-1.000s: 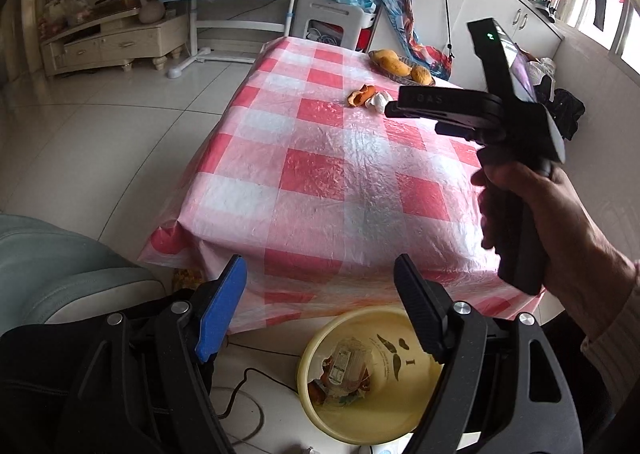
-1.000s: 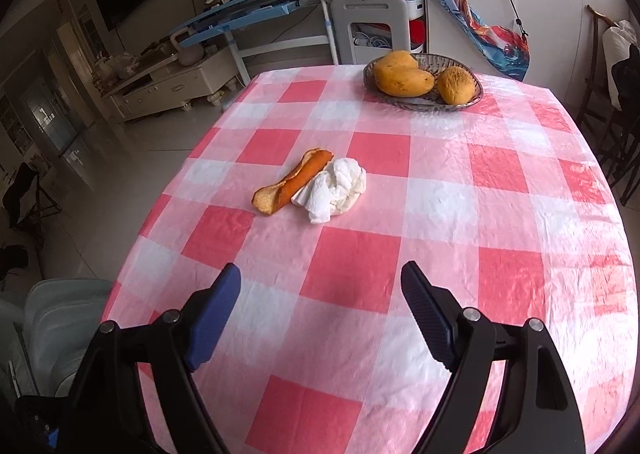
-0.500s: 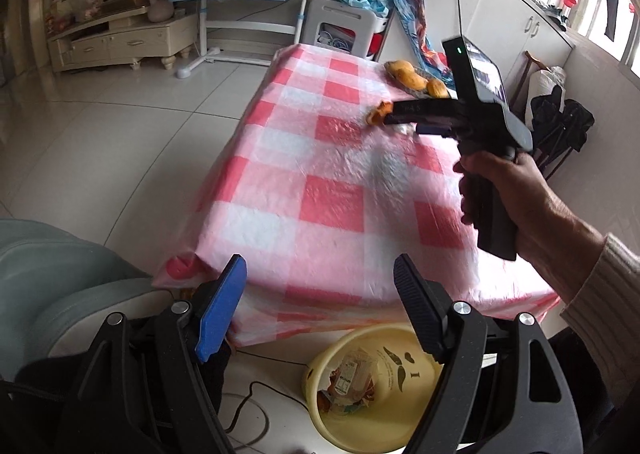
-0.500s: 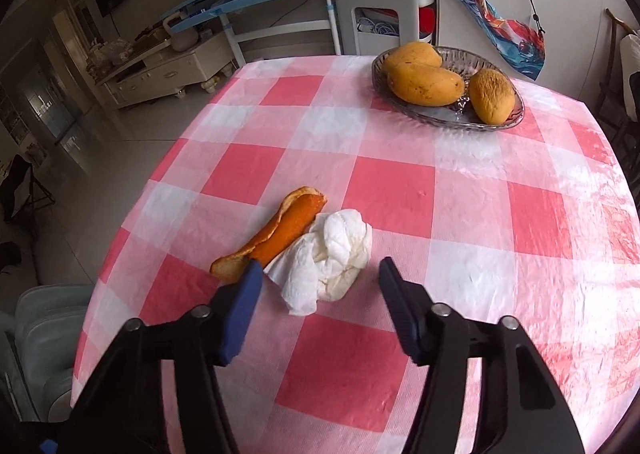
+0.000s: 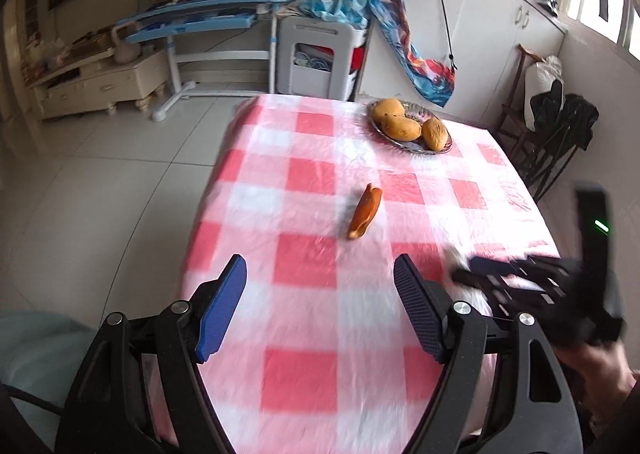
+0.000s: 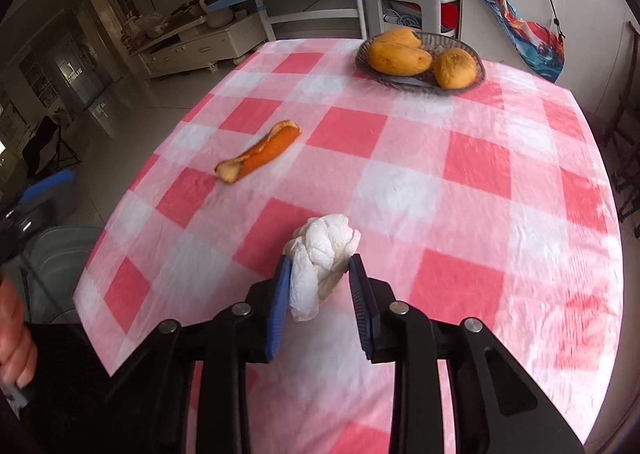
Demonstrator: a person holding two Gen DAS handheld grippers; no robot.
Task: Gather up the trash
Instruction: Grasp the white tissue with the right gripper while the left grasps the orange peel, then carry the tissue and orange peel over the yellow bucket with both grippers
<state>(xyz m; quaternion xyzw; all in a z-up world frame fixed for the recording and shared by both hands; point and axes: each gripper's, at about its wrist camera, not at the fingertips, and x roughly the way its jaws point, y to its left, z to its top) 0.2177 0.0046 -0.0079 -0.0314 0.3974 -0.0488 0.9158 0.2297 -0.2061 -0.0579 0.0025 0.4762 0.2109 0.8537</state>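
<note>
In the right wrist view the right tongs (image 6: 318, 296) sit at the lower middle of the frame, their jaws having just been closing, and they now pinch a crumpled white tissue (image 6: 322, 258) between the two pads; the wad bulges above the fingertips and a loose tail hangs between them, over the red-and-white checked tabletop (image 6: 472, 158). An orange peel (image 6: 260, 154) lies alone on the cloth toward the left centre of that frame, well apart from the tissue. At the upper middle stands a dark glass fruit dish (image 6: 478, 74) carrying yellow-orange fruit (image 6: 398, 56). At the left edge a blurred blue pad and a hand (image 6: 14, 338) show. In the left wrist view the left tongs (image 5: 320, 306) hang at the bottom centre with their jaws spread wide and nothing between them, above the near part of the tabletop. The peel is at the centre of that frame, the fruit dish above and to the right of it. The right tongs appear blurred at the right edge, gripped by a hand (image 5: 600, 378) at the lower right corner. Behind the tabletop, at the top of both views, are a blue desk (image 5: 208, 12) and a grey-white stool (image 5: 318, 54).
</note>
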